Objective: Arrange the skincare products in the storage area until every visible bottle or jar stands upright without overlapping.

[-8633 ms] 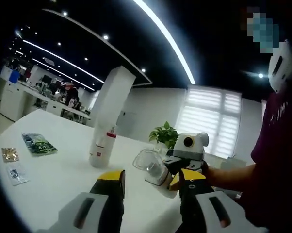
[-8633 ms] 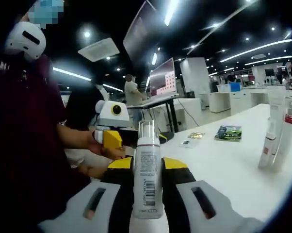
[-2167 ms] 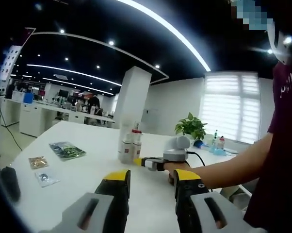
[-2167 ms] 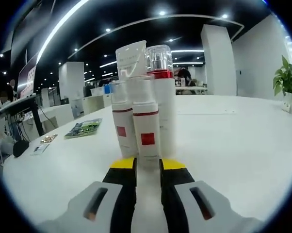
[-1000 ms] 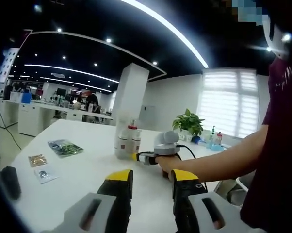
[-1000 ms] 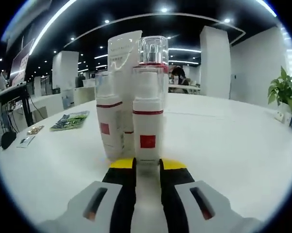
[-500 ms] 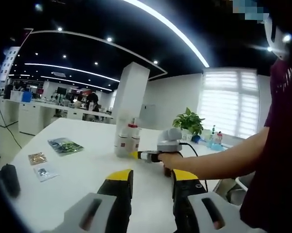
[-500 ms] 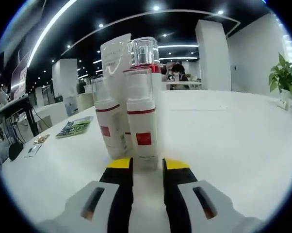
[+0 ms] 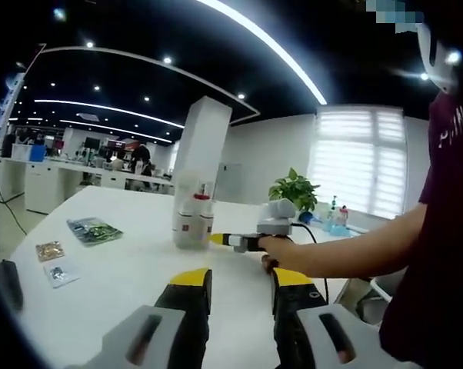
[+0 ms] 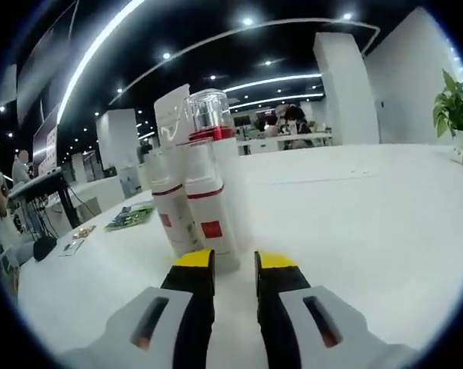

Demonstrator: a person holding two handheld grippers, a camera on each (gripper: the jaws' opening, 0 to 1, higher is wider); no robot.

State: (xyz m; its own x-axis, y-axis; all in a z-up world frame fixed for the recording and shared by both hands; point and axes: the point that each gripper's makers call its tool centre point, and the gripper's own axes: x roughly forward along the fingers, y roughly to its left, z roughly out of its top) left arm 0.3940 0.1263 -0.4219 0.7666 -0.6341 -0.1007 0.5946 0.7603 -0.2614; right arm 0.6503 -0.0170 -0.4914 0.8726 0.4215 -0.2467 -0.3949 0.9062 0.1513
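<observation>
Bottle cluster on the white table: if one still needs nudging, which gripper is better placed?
Right. The right gripper sits open just in front of the bottle cluster, jaws pointing at it. The left gripper hangs open well back from the bottles.

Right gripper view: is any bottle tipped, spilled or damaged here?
Nothing stands out. The bottles stand upright in a tight cluster on the white table, none lying down, no spill visible. The right gripper sits just in front of the nearest bottle with nothing between its jaws.
</observation>
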